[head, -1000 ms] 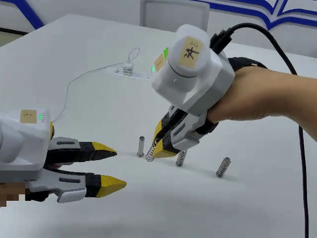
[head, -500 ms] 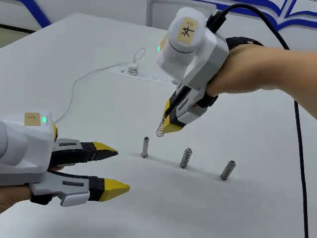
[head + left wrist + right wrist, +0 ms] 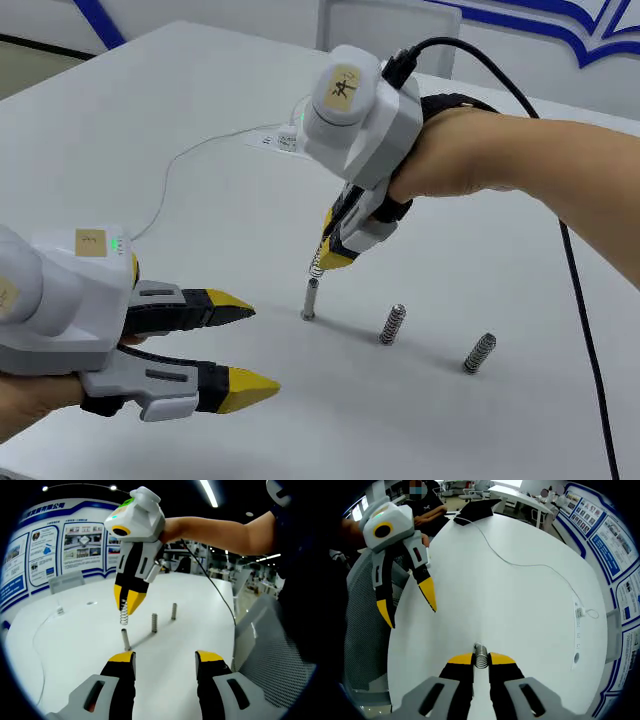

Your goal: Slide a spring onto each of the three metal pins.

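Note:
Three metal pins stand in a row on the white table. The left pin (image 3: 310, 300) is bare. Springs sit on the middle pin (image 3: 392, 324) and the right pin (image 3: 480, 353). My right gripper (image 3: 328, 258) is shut on a spring (image 3: 317, 264), which hangs just above the top of the bare pin (image 3: 125, 639). In the right gripper view the spring (image 3: 480, 656) shows between the yellow tips. My left gripper (image 3: 245, 348) is open at the lower left, apart from the pins, with nothing between its fingers.
A thin white cable (image 3: 190, 160) runs across the table to a small white strip (image 3: 285, 140) at the back. A black cable (image 3: 590, 360) trails from the right gripper along the right side. A chair back (image 3: 385, 25) stands behind the table.
My right gripper lifted the spring off the table beside the bare pin and carried it up and over, so it now hangs above that pin's top. The left gripper has held still.

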The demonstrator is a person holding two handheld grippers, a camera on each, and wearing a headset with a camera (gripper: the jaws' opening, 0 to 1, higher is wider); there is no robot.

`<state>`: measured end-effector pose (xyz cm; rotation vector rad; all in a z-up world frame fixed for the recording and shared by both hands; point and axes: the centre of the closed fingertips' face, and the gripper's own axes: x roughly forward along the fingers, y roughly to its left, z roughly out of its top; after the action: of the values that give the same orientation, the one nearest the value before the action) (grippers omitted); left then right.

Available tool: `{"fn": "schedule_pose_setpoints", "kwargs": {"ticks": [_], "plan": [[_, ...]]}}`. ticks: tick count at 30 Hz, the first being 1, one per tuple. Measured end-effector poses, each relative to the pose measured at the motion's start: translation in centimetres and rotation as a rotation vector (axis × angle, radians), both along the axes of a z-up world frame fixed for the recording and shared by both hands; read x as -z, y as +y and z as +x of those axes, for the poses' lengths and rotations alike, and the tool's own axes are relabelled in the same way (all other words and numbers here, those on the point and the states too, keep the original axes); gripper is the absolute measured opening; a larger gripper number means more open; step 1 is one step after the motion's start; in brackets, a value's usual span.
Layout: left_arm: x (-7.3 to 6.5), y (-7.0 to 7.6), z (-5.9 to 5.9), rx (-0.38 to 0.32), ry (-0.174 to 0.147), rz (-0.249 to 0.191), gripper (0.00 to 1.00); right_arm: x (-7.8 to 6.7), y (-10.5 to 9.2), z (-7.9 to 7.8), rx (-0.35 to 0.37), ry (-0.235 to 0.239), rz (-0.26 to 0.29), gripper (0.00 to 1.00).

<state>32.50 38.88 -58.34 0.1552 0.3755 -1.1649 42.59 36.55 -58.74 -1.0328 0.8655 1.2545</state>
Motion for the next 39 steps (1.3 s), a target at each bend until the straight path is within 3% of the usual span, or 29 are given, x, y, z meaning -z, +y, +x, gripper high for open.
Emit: {"fn": "schedule_pose_setpoints", "kwargs": {"ticks": [14, 26, 39], "plan": [[0.3, 0.0, 0.2, 0.001, 0.005, -0.004, 0.48, 1.5, 0.1, 0.0, 0.006, 0.033, -0.028, 0.12], [0.4, 0.1, 0.2, -0.006, 0.007, -0.003, 0.48, 3.7, 0.1, 0.0, 0.010, 0.057, -0.086, 0.12], [0.5, 0.2, 0.3, -0.010, 0.012, 0.000, 0.48, 5.7, 0.4, -0.5, 0.017, 0.090, -0.094, 0.12]]}}
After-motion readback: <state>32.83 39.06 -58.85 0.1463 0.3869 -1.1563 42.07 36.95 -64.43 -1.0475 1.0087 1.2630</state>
